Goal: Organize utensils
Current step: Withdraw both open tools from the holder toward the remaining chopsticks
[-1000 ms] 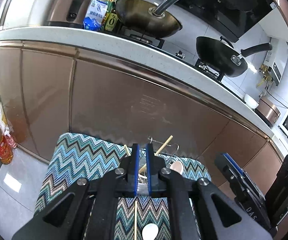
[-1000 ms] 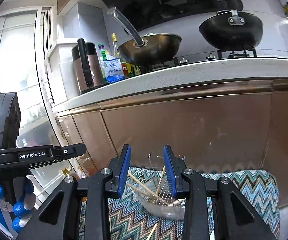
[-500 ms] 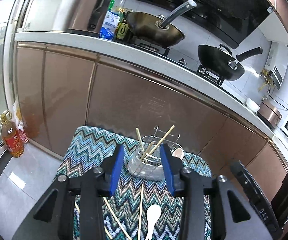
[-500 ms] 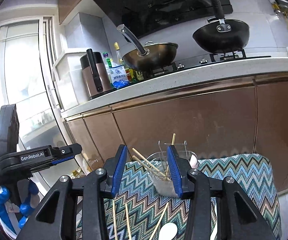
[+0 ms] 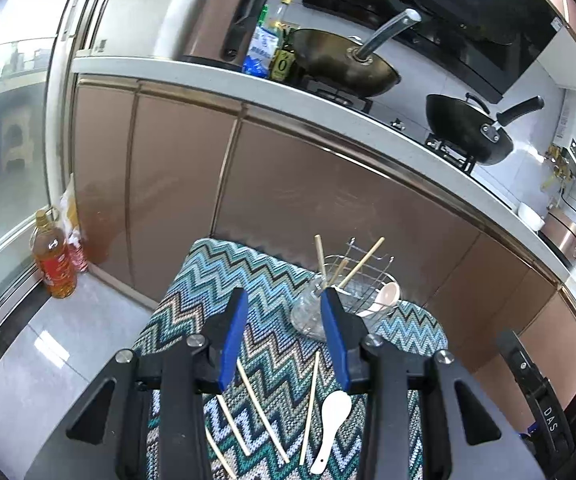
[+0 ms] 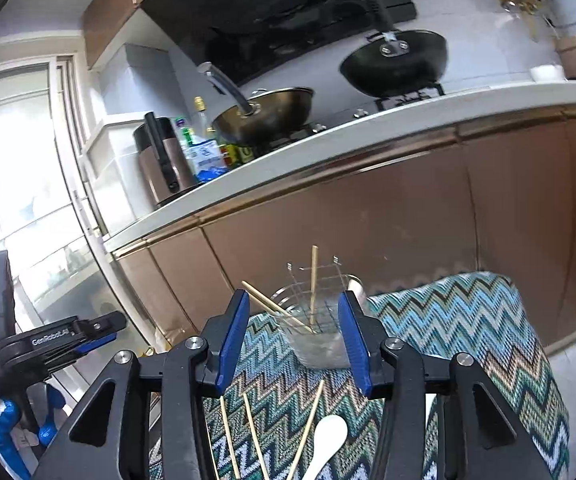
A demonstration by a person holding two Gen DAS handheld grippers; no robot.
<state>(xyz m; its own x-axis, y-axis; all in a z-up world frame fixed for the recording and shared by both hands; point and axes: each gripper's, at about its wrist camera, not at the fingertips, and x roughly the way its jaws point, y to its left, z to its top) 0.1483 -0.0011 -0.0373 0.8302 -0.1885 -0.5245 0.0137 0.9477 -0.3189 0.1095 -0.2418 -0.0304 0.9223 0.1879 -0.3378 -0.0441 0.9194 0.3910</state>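
Left wrist view: both grippers spread wide and holding nothing, parked above a zigzag cloth with utensils on it.

So the left gripper (image 5: 284, 336) has its blue fingers (image 5: 232, 340) well apart with nothing between them, and the right gripper (image 6: 294, 344) is spread the same way, also carrying nothing. Loose chopsticks (image 5: 264, 412) lie on the zigzag cloth (image 5: 216, 280) at the near end, with a white spoon (image 5: 330, 426) just to their right. Further back sits a clear glass holder (image 5: 308, 316) with a few chopsticks leaning out of it (image 5: 362, 262), and a wire rack (image 5: 368, 276) touching it on the right, with a pinkish spoon (image 5: 386, 296) in the rack. Behind all that are brown cabinets (image 5: 288, 192) and a counter with two woks (image 5: 344, 62). An oil bottle (image 5: 54, 258) stands on the floor, far left.
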